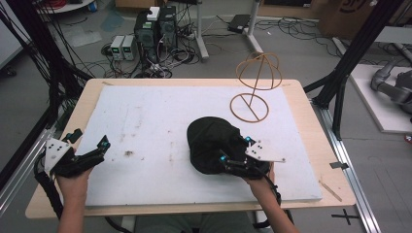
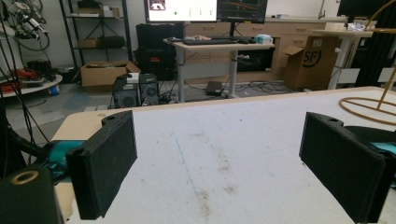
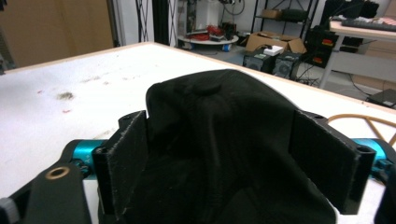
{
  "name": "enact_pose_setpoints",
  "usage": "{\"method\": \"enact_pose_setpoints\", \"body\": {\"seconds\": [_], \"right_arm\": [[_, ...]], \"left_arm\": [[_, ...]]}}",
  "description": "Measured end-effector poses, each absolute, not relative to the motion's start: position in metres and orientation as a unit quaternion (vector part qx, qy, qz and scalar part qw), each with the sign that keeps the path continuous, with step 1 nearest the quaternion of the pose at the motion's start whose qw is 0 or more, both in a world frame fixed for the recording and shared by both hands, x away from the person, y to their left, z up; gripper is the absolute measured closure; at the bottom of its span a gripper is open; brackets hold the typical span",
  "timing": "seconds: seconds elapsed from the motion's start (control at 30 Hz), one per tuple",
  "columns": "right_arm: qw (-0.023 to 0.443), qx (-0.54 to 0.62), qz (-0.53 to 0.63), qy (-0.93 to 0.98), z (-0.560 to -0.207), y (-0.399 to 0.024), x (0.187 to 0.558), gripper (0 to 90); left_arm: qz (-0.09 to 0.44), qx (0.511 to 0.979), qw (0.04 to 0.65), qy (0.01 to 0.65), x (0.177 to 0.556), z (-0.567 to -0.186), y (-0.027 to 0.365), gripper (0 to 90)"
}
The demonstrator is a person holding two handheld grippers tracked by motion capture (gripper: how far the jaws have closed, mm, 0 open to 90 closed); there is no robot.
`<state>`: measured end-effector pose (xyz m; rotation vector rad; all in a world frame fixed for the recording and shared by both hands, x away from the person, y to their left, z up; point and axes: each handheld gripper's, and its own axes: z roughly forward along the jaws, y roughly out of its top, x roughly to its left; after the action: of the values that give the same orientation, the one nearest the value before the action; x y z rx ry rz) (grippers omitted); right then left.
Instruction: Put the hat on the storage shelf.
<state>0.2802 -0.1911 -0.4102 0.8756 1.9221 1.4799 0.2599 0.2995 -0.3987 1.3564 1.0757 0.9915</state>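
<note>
At about eight o'clock on the white board (image 1: 145, 126) in the high view, the left gripper (image 1: 94, 150) rests at the board's near left edge with its jaws spread wide and nothing between them; its own view shows only bare, stained board between the two black pads (image 2: 107, 161), pointing toward the one-o'clock side of the table. Moving right, the black cap (image 1: 214, 144) lies just right of the board's centre, crown up with the top button (image 3: 208, 87) showing in the right gripper view. The right gripper (image 1: 238, 151) comes in from five o'clock of the cap and has its jaws around the cap's near right edge; in its own view the dark cloth bulges between the two pads (image 3: 128, 158), which touch it on both sides, so I judge the jaws to be closed on the cap, though how firmly I cannot tell. Farther right, at about one o'clock from the cap and well apart from it, stands the golden wire hat stand (image 1: 255, 85) with its ring base on the board. The right hand is plainly nearer both cap and stand, and the likely move is a lift along that one-o'clock line, the cap's opening facing down over the stand's wire dome.
</note>
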Motion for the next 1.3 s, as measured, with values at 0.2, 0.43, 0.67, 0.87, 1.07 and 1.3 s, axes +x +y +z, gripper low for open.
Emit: {"method": "enact_pose_setpoints", "body": {"seconds": [0.2,0.43,0.67,0.87,1.07,1.3], "right_arm": [[0.276,0.333,0.536,0.725,-0.416,-0.183,0.282,30.3],[0.276,0.337,0.524,0.732,-0.42,-0.182,0.285,42.5],[0.273,0.344,0.507,0.741,-0.424,-0.18,0.288,63.4],[0.277,0.36,0.494,0.741,-0.424,-0.18,0.291,78.2],[0.284,0.359,0.497,0.737,-0.423,-0.178,0.29,87.4],[0.285,0.357,0.499,0.737,-0.422,-0.177,0.289,88.4]], "left_arm": [[0.418,0.571,0.542,0.453,0.26,-0.399,0.3,11.4],[0.419,0.571,0.541,0.454,0.259,-0.399,0.301,11.4],[0.419,0.569,0.542,0.455,0.258,-0.399,0.301,11.5],[0.419,0.569,0.54,0.457,0.258,-0.399,0.302,11.6],[0.42,0.567,0.54,0.458,0.257,-0.399,0.304,11.7],[0.42,0.567,0.54,0.458,0.256,-0.4,0.304,11.9]]}}
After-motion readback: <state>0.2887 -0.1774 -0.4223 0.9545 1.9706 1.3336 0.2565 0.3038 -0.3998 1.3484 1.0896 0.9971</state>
